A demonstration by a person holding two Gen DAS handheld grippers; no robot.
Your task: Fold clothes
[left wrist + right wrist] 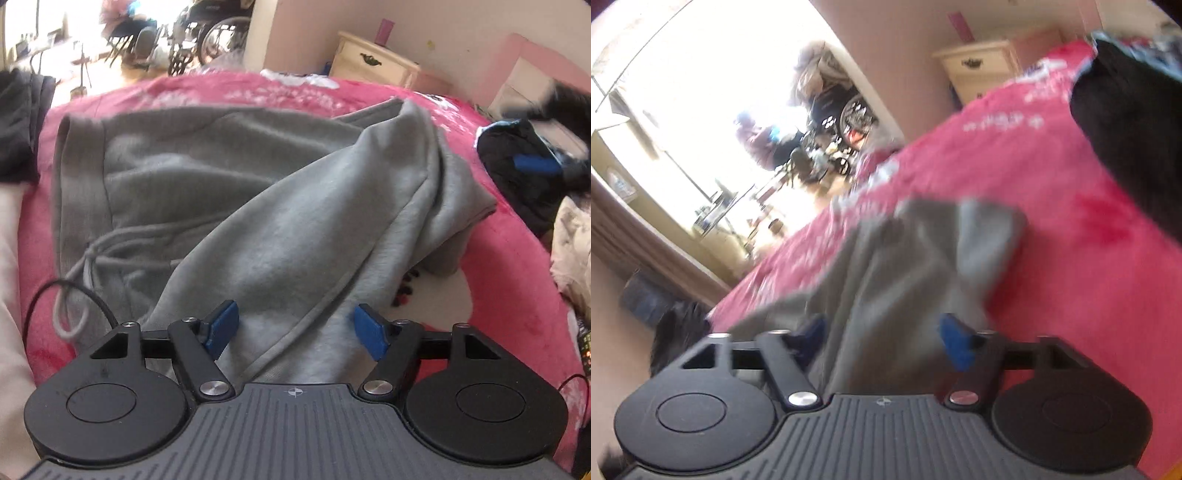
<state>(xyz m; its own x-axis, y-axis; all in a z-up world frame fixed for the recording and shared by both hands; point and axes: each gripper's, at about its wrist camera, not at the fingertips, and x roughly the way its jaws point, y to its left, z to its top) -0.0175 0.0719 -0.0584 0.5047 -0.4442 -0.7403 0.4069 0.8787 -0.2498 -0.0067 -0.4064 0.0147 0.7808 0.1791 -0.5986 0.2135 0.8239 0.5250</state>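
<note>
- One grey sweatpants (258, 206) lies on the pink bed (498, 258), one leg folded toward 1 o'clock.
- Two drawstrings (85, 273) at 9 o'clock.
- Left claw (295, 328): open, over fabric.
- Right claw (882, 339): open, fabric between its fingers; view blurred.
- One dark clothes pile (524, 173) at 2 o'clock.
</note>
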